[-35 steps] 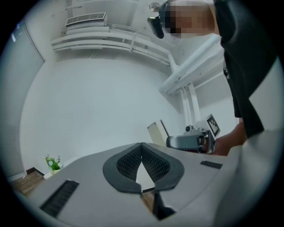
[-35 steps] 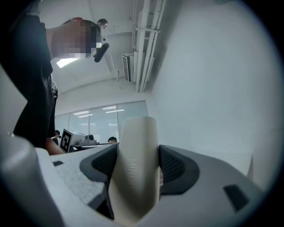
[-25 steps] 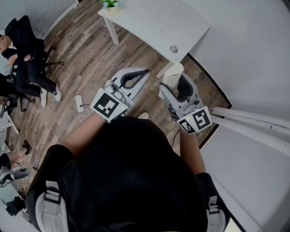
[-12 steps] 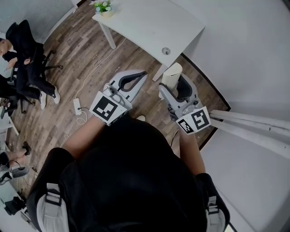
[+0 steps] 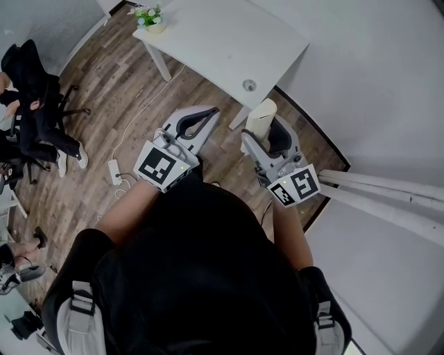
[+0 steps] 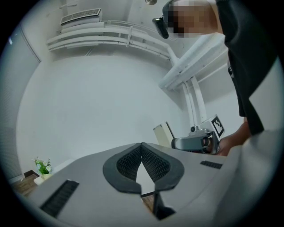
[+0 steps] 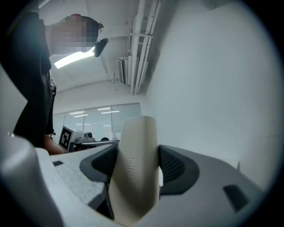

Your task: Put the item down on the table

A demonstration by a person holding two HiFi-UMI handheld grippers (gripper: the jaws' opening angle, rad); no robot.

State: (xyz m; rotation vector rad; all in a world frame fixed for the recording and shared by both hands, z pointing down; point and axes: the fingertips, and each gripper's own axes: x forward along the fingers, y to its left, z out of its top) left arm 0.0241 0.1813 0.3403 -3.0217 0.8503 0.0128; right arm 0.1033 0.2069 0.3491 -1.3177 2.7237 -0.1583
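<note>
Since a second ago, the white table (image 5: pixel 222 35) and its small potted plant (image 5: pixel 149 15) have been sliding lower and leftward in the head view, so more of the tabletop is showing. Both grippers are being held above the wooden floor (image 5: pixel 111 90), short of the table's near edge. The left gripper (image 5: pixel 210 111) is pointing toward the table. The right gripper (image 5: pixel 267 139) is carrying the cream-coloured item (image 5: pixel 261 119) upright, off the table. A seated person (image 5: pixel 35 90) is sitting far to the left, and a power strip (image 5: pixel 114 170) is lying on the floor.

In the left gripper view, the left gripper (image 6: pixel 142 150) is showing its dark pads (image 6: pixel 128 164) pressed together at the tips with nothing between them. The item (image 6: pixel 162 134) is visible beyond, beside the right gripper.

In the right gripper view, the right gripper (image 7: pixel 137 166) is pinching the item (image 7: pixel 135 177) from both sides. Raised lettering is running down its front, probably too blurred to read.
</note>
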